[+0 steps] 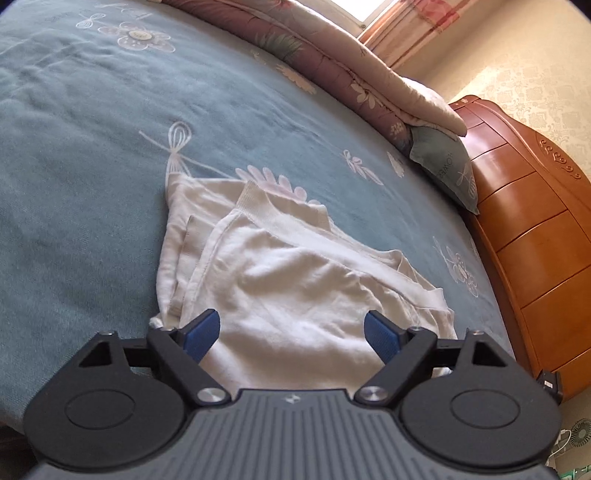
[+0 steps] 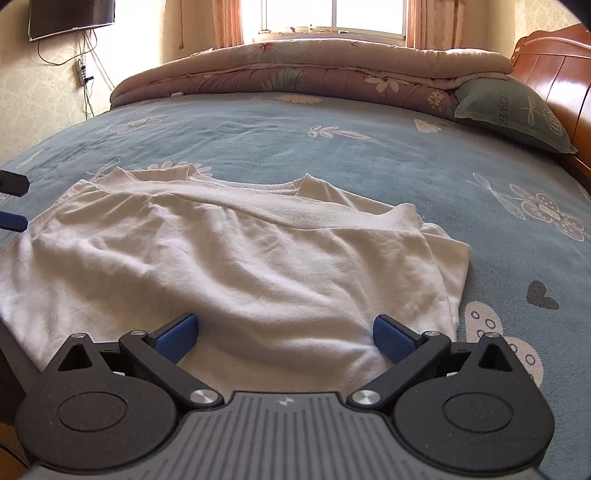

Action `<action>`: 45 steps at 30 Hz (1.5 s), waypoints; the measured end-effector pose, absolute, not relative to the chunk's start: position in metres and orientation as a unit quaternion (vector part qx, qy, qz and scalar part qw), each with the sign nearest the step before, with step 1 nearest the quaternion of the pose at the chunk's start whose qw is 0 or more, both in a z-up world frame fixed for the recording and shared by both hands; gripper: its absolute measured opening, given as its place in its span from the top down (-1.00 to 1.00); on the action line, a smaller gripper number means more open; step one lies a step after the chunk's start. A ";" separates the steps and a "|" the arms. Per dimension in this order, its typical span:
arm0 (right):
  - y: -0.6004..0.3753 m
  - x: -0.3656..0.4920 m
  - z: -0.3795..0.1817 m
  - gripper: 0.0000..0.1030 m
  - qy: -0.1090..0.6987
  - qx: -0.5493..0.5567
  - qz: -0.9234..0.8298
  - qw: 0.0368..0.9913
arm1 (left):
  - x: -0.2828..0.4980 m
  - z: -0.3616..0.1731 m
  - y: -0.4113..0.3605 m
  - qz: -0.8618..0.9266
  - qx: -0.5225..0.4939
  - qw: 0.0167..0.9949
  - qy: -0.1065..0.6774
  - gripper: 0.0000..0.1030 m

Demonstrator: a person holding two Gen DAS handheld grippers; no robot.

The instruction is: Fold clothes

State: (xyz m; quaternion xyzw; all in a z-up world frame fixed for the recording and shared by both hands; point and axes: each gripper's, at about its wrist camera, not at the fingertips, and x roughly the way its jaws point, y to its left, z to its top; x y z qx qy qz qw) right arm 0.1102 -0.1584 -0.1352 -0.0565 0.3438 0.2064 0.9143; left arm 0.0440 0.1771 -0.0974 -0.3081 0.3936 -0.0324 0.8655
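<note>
A white sweatshirt [image 1: 295, 280] lies folded over on the blue flowered bedspread [image 1: 92, 166], its ribbed hem band across the top layer. My left gripper [image 1: 291, 332] hovers over its near end, jaws wide apart, nothing between the blue pads [image 1: 201, 332]. In the right wrist view the same sweatshirt [image 2: 240, 258] spreads across the bedspread [image 2: 332, 147]. My right gripper [image 2: 284, 336] stands open above its near edge, with cloth below the jaws but not pinched. The left gripper's blue fingertips [image 2: 13, 221] poke in at the left edge.
A rolled pink floral quilt [image 2: 314, 70] lies along the far side of the bed. A grey-green pillow [image 2: 517, 110] leans by the wooden headboard [image 1: 535, 240]. A wall television [image 2: 70, 16] and cables hang at the far left.
</note>
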 end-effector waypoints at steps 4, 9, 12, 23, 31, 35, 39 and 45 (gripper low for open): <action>-0.169 0.110 -0.130 -1.00 0.352 -0.012 0.208 0.913 | 0.031 -0.104 0.176 -0.027 -0.325 0.856 0.401 -0.64; -0.182 0.106 -0.119 -1.00 0.363 0.048 0.210 0.907 | 0.014 -0.106 0.168 -0.028 -0.314 0.850 0.422 -0.66; -0.185 0.101 -0.116 -1.00 0.365 0.071 0.214 0.903 | 0.007 -0.107 0.172 -0.012 -0.311 0.850 0.425 -0.65; -0.166 0.076 -0.109 -1.00 0.386 0.035 0.250 0.888 | 0.019 -0.086 0.174 -0.046 -0.298 0.866 0.398 -0.66; -0.158 0.071 -0.108 -1.00 0.389 0.014 0.254 0.885 | 0.061 -0.077 0.223 -0.026 -0.297 0.877 0.378 -0.67; -0.157 0.071 -0.110 -1.00 0.394 0.009 0.255 0.883 | 0.080 -0.104 0.247 -0.038 -0.330 0.854 0.401 -0.67; -0.154 0.075 -0.115 -1.00 0.402 0.005 0.255 0.879 | 0.096 -0.128 0.266 -0.061 -0.373 0.832 0.406 -0.67; -0.146 0.084 -0.120 -1.00 0.408 0.001 0.262 0.875 | 0.122 -0.141 0.278 -0.119 -0.412 0.814 0.390 -0.68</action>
